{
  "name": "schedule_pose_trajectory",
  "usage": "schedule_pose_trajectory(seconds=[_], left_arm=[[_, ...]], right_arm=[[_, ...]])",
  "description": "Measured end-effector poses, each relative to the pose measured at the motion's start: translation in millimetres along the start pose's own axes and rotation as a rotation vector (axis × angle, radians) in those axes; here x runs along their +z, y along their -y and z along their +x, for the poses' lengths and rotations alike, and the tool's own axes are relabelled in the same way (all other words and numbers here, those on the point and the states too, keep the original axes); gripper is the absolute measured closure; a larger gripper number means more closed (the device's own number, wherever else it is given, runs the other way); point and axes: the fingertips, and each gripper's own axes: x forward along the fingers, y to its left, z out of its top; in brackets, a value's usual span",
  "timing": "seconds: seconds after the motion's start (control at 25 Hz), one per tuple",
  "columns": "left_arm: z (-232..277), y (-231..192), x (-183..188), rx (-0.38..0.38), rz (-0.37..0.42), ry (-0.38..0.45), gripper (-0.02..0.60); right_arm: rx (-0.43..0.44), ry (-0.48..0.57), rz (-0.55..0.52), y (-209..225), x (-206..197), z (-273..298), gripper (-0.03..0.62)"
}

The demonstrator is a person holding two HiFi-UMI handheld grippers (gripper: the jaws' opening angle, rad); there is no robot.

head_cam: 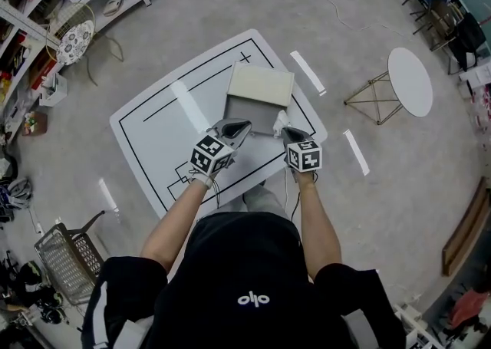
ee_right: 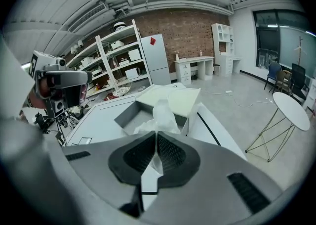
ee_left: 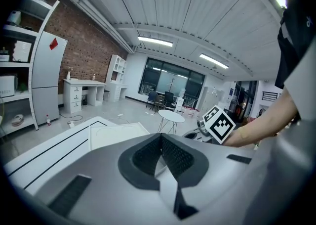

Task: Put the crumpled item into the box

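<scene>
Right claw (ee_right: 157, 139) pinching wad (ee_right: 163, 112) by its lower edge, at near corner of box (ee_right: 127, 112). Looks light, soft, crinkly — any fold should hold. Left claw (ee_left: 160, 140) pressed together — empty.

Head view:
- crumpled item (head_cam: 281, 118) mostly behind right tongs (head_cam: 282, 131); only white tip shows
- box (head_cam: 254, 112): near wall covered by left tongs (head_cam: 239, 130) and right tongs
- counter (head_cam: 153, 133): near edge hidden under person (head_cam: 245, 278)
- shelf (head_cam: 31, 2) cut by left edge; contents too small to name

Right gripper view:
- crumpled item: lower part buried between pads (ee_right: 173, 155)

Left gripper view:
- box: only pale flat top shows (ee_left: 118, 131), rest behind left tongs
- person cut by right edge
</scene>
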Motion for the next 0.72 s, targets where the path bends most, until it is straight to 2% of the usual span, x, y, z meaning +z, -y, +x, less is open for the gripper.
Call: schedule_pose_trajectory(seconds=[0.36, 0.72], left_arm=[[16.4, -13.6, 1.2, 0.022, -0.031, -0.009, 0.581], [15.0, -37.0, 0.4, 0.060, -0.064, -0.006, 0.581]], right_arm=[[0.066, -0.102, -0.025, 0.0, 4.5, 54.5, 0.576], [0.070, -0.248, -0.004, 8.0, -8.3, 93.5, 0.576]])
